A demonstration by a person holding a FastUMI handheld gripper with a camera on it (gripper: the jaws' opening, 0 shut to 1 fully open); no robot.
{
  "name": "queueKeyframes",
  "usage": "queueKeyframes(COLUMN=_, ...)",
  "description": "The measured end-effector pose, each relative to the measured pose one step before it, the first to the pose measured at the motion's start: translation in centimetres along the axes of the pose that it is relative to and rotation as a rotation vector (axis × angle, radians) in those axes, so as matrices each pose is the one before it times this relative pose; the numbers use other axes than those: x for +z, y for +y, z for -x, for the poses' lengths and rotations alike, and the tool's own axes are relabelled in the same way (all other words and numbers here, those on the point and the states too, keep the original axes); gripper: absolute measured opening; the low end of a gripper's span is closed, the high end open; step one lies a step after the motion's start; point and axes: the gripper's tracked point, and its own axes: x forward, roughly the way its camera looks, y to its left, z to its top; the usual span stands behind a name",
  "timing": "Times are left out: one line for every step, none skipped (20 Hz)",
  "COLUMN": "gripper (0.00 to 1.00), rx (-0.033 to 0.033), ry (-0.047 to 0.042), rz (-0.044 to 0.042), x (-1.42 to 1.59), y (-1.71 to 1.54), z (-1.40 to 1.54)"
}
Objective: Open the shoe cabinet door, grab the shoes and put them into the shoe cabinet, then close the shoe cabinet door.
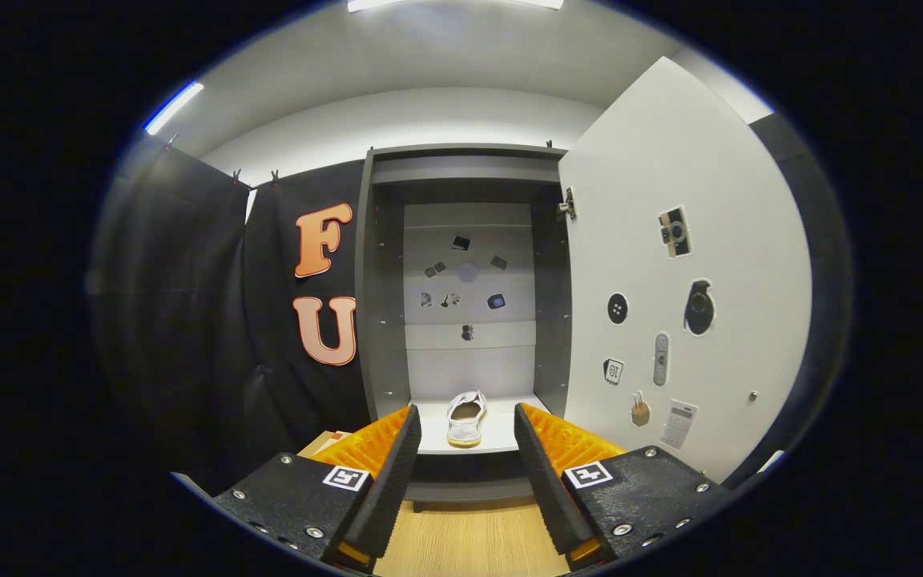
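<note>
Gripper view, facing the shoe cabinet [461,320]: its door [670,264] stands swung wide to the right, stickers dotting its inner face, and a pale shoe [465,418] already sits heel-outward on the lowest shelf [501,437]. The gripper [461,437] hangs level and square to the opening above a wooden floor [469,545], fingers spread wide and holding nothing, the shoe framed just beyond their tips. By the look of it, the loading step is finished or nearly so; closing appears to be what remains. That would call for swinging out to the right, getting behind the door's free edge, and pushing it round to the frame.
</note>
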Motion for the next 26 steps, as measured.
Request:
queueKeyframes(gripper=0.75, rx=-0.01584, ry=-0.00553, rz=-0.00121, x=0.118, y=-0.582, z=0.933)
queueKeyframes(gripper=0.76, rx=-0.01501, ry=-0.00371, rz=0.00151, x=0.180, y=-0.534, z=0.834)
queueKeyframes(gripper=0.76, rx=-0.01666, ry=0.00065, rz=0.00026, x=0.018, y=-0.725, z=0.893)
queueKeyframes(gripper=0.76, rx=-0.01260, ry=0.00108, rz=0.00186, x=0.003, y=-0.571, z=0.703)
queueKeyframes(gripper=0.77, rx=-0.01781, ry=-0.00096, rz=-0.00072, x=0.113, y=-0.745, z=0.742)
queueKeyframes(gripper=0.77, rx=-0.01480, ry=0.00200, rz=-0.00229, x=0.106, y=-0.770, z=0.738)
queueKeyframes(gripper=0.78, rx=-0.01420, ry=0.00132, rz=-0.00147, x=-0.011, y=-0.808, z=0.756)
queueKeyframes(gripper=0.78, rx=-0.01949, ry=-0.00060, rz=-0.00036, x=0.057, y=-0.967, z=0.577)
queueKeyframes(gripper=0.79, rx=-0.01954, ry=0.00016, rz=-0.00003, x=-0.019, y=-1.038, z=0.533)
queueKeyframes(gripper=0.79, rx=-0.02022, ry=0.00584, rz=0.00086, x=-0.238, y=-0.900, z=0.425)
queueKeyframes(gripper=0.79, rx=-0.01987, ry=0.00032, rz=-0.00044, x=-0.124, y=-1.046, z=0.411)
queueKeyframes(gripper=0.79, rx=-0.01846, ry=0.00410, rz=-0.00298, x=-0.034, y=-1.005, z=0.374)
queueKeyframes(gripper=0.80, rx=-0.01603, ry=0.00238, rz=-0.00740, x=0.076, y=-0.990, z=0.436)
queueKeyframes(gripper=0.80, rx=-0.01648, ry=0.00261, rz=-0.00497, x=-0.191, y=-0.919, z=0.293)
queueKeyframes(gripper=0.80, rx=-0.01981, ry=0.00074, rz=-0.00182, x=-0.056, y=-1.167, z=0.128)
queueKeyframes(gripper=0.80, rx=-0.02314, ry=0.00275, rz=0.00078, x=-0.166, y=-1.266, z=0.077)
queueKeyframes(gripper=0.80, rx=-0.02127, ry=0.00181, rz=0.00076, x=-0.081, y=-1.208, z=0.133)
queueKeyframes(gripper=0.80, rx=-0.02041, ry=0.00272, rz=0.00023, x=-0.163, y=-1.109, z=0.043)
queueKeyframes(gripper=0.80, rx=-0.02105, ry=0.00368, rz=-0.00112, x=-0.056, y=-1.213, z=-0.023)
queueKeyframes(gripper=0.80, rx=-0.01905, ry=0.00426, rz=-0.00154, x=-0.135, y=-1.107, z=-0.133)
queueKeyframes(gripper=0.80, rx=-0.01927, ry=0.00312, rz=-0.00278, x=-0.174, y=-1.161, z=-0.281)
queueKeyframes(gripper=0.80, rx=-0.01635, ry=0.00758, rz=-0.00305, x=-0.379, y=-1.009, z=-0.383)
queueKeyframes(gripper=0.80, rx=-0.01444, ry=0.00292, rz=-0.00247, x=-0.394, y=-0.830, z=-0.257)
queueKeyframes(gripper=0.80, rx=-0.01734, ry=0.00224, rz=-0.00086, x=-0.223, y=-0.558, z=0.072)
queueKeyframes(gripper=0.80, rx=-0.00738, ry=0.00649, rz=-0.00290, x=-0.070, y=-0.629, z=-0.211)
queueKeyframes(gripper=0.80, rx=-0.00650, ry=0.00399, rz=-0.00367, x=-0.048, y=-0.461, z=-0.229)
